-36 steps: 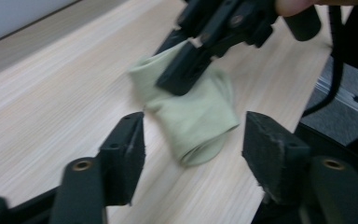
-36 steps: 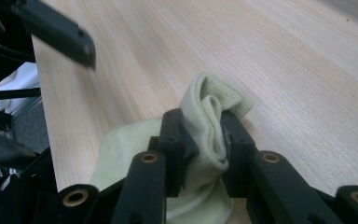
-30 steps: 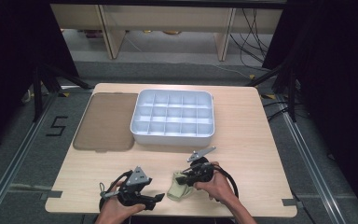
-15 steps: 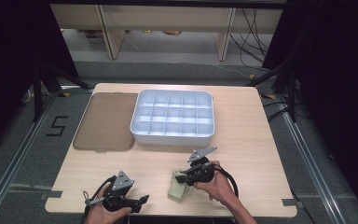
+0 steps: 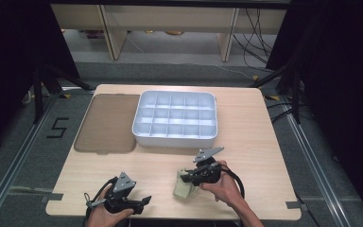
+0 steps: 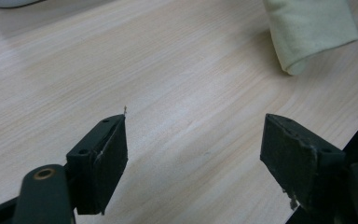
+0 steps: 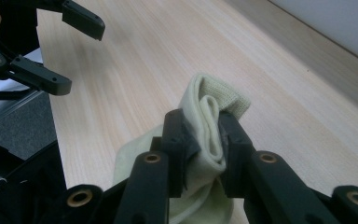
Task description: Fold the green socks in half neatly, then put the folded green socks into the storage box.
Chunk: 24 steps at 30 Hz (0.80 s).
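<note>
One fold of pale cloth (image 7: pixel 208 135) pinched in right tool (image 7: pixel 204 140), near edge of tabletop (image 5: pixel 246 127); left tool (image 6: pixel 193 154) gaping, empty, w/ jaws just widened. Risk: thin bite slips, cloth unrolls when lifted.

The wooden table (image 5: pixel 246 137) carries a white compartment tray (image 5: pixel 175 118), a brown mat (image 5: pixel 108 123) and a folded cloth (image 5: pixel 183 188).

One mark can be read: a black numeral "5" (image 5: pixel 57 127), laid out in dark tape strips on the grey floor to the left of the light wooden table (image 5: pixel 264 142). It lies well away from the fingers of both hands, beyond the table's left edge. Nothing on the table carries readable writing.
</note>
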Each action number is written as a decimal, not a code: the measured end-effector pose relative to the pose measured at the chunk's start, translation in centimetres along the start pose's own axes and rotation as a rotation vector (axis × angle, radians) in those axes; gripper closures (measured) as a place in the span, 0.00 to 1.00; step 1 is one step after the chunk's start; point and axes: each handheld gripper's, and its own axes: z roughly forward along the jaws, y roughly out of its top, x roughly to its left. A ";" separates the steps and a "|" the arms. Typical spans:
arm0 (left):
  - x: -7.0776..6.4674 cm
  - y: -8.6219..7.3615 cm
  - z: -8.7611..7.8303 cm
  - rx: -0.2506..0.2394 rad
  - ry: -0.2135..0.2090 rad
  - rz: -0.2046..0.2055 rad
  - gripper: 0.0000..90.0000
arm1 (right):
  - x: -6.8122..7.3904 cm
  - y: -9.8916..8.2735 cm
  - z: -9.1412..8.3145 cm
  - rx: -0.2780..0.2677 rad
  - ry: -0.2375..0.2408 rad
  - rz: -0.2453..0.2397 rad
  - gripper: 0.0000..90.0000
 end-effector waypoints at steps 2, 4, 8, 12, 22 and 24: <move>0.0 0.0 0.0 -0.002 -0.008 -0.003 0.25 | -0.1 0.0 -0.2 -0.007 -0.006 -0.003 0.84; 0.1 0.0 0.0 -0.013 0.002 0.010 0.25 | -0.1 0.1 -0.4 -0.001 -0.002 0.011 0.84; 0.2 0.0 -0.1 -0.004 0.008 -0.004 0.25 | -0.4 0.1 -0.6 -0.005 -0.019 -0.011 0.84; 0.3 0.0 -0.2 -0.002 0.009 0.015 0.25 | -0.5 0.1 -0.8 0.000 -0.019 -0.002 0.84; -0.1 -0.2 0.1 -0.017 0.014 -0.008 0.25 | -1.0 0.1 -1.6 -0.003 -0.051 0.000 0.84; -0.1 -0.2 0.1 -0.014 0.013 -0.010 0.25 | -1.2 0.3 -1.7 -0.008 -0.045 -0.005 0.84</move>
